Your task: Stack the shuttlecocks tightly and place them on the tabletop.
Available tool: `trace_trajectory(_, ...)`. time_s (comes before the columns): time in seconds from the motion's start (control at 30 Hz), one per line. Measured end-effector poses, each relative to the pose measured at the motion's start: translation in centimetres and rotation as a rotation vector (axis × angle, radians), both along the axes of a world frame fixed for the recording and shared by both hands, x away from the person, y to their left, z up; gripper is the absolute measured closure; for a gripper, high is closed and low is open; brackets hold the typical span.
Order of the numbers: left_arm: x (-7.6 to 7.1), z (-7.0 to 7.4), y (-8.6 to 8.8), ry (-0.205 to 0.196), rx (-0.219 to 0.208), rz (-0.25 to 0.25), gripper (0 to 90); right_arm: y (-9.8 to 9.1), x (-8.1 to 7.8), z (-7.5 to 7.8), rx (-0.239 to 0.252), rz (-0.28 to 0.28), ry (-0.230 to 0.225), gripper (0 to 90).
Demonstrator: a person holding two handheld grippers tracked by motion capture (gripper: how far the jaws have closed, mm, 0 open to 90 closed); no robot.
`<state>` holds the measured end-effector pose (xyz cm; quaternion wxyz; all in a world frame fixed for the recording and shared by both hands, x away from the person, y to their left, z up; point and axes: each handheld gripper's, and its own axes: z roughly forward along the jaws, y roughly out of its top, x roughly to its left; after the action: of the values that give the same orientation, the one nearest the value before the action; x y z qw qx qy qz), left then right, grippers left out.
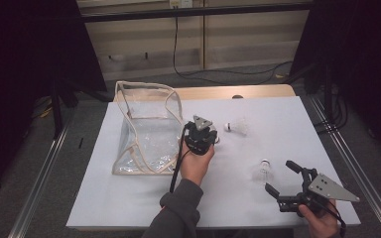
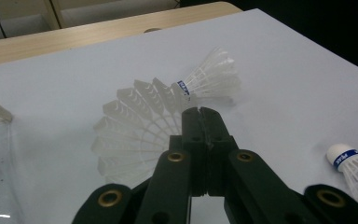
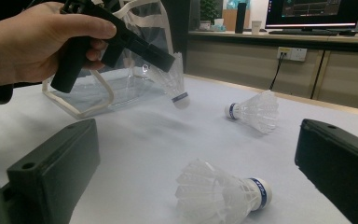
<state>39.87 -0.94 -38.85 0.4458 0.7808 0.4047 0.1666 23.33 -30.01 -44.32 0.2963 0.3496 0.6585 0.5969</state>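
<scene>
Left gripper [image 2: 200,112] clenched on a shuttlecock's [image 2: 135,135] feather edge, lifted beside the clear bag [image 1: 144,134]; cork hidden from above. Right gripper [image 1: 283,179] released, low over the table [image 1: 278,124], jaws cut off by the frame.

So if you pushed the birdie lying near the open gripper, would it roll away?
Probably only in a small curve: the shuttlecock lies on its side, its skirt wider than its cap. It looks very light, so a nudge may send it skidding. The thin feathery skirt seems easy to crush.
</scene>
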Motion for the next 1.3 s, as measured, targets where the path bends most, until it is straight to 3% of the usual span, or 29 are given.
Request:
trace_trajectory(0.3,-0.1,0.0,0.0,-0.017,0.017,-0.002,89.4,0.0,0.0,0.0,-0.001,0.0,-0.001,0.0)
trace_trajectory(0.7,-0.2,-0.8,-0.7,-0.009,0.126,0.013,87.6,0.0,0.1,-0.1,-0.004,0.004,-0.001,0.0)
trace_trajectory(0.87,-0.3,-1.1,-1.3,-0.002,0.137,-0.013,86.1,0.1,0.0,0.0,-0.002,0.005,-0.002,0.0)
trace_trajectory(1.07,-0.4,-1.7,-1.8,0.004,0.127,-0.049,80.9,0.1,0.0,0.0,-0.001,0.005,-0.004,0.0)
trace_trajectory(1.1,-0.4,-1.9,-1.8,0.012,0.099,-0.054,80.0,0.1,0.0,0.0,-0.001,0.006,-0.003,0.0)
trace_trajectory(1.23,-0.4,-1.8,-2.1,0.003,0.072,-0.07,76.8,0.1,0.1,0.0,0.0,0.004,-0.004,0.0)
trace_trajectory(1.3,-0.5,-1.7,-2.3,0.006,0.038,-0.073,75.6,0.1,0.1,0.0,0.0,0.006,-0.003,0.0)
